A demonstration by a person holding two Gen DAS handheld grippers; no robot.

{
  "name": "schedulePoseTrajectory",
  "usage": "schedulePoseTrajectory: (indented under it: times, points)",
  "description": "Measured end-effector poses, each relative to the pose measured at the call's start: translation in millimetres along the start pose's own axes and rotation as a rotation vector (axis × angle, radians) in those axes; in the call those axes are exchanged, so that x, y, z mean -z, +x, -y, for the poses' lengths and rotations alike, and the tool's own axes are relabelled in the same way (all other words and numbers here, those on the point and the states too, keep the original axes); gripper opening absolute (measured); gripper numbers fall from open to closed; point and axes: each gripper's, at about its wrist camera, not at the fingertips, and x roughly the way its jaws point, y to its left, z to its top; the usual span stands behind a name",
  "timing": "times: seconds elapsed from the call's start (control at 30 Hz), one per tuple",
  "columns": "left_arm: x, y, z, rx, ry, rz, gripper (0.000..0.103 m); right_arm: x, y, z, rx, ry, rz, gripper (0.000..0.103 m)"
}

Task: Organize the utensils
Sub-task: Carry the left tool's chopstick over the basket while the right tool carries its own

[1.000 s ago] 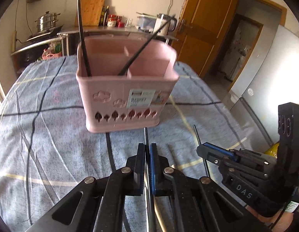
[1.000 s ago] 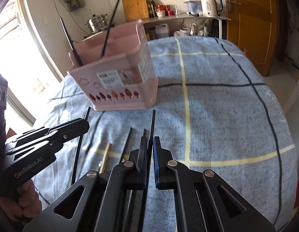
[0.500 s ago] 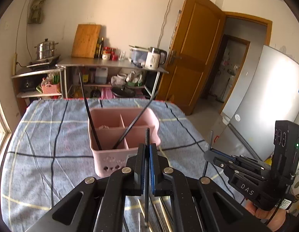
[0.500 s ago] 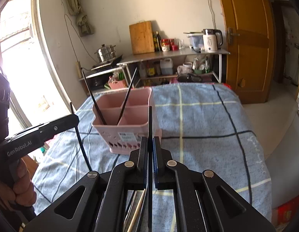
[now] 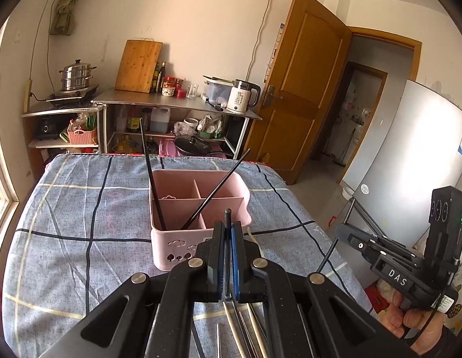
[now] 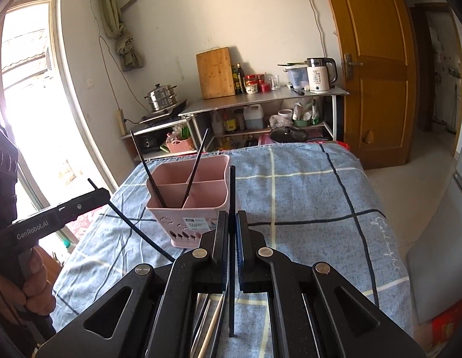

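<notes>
**Both tools clamped on black chopsticks above the pink caddy**

On the left of the scene, the left tool [image 5: 228, 232] has its blue-padded jaws closed on a thin black chopstick [image 5: 227, 215], whose blunt tip pokes out just past the jaws. Seen from the right wrist view, this stick [image 6: 132, 226] slants down and away from the tool [image 6: 95, 192] towards the cloth.

In the middle stands the pink plastic utensil caddy [image 5: 183, 247], a smooth rounded-corner box with cloud and leaf cut-outs along its front wall and a paper label. Inner walls split it into four compartments. Two more slim black chopsticks stand in it: one [image 5: 150, 173] leans left in the near-left compartment; the other [image 5: 219, 186] leans right, its foot near the central divider, though which compartment it stands in I cannot tell. The remaining compartments look empty.

The caddy rests on a bench covered by a blue-grey woven cloth [image 5: 67, 223] with black and pale yellow check lines. Below the tools, close to the camera, loose utensils [image 5: 246, 328] lie on the cloth: pale, metallic and dark sticks side by side.

On the right, the right tool [image 6: 232, 226] is clamped on another straight black chopstick [image 6: 232, 191], which runs upright between the jaws, both ends showing.
</notes>
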Motion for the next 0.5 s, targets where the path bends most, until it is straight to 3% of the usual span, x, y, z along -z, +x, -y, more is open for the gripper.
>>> schedulePoseTrajectory:
  times: [0.5]
  points:
    - [-7,-23,-5,-0.007,0.004,0.007,0.004,-9,-18,1,-0.004,0.016,0.041,0.005]
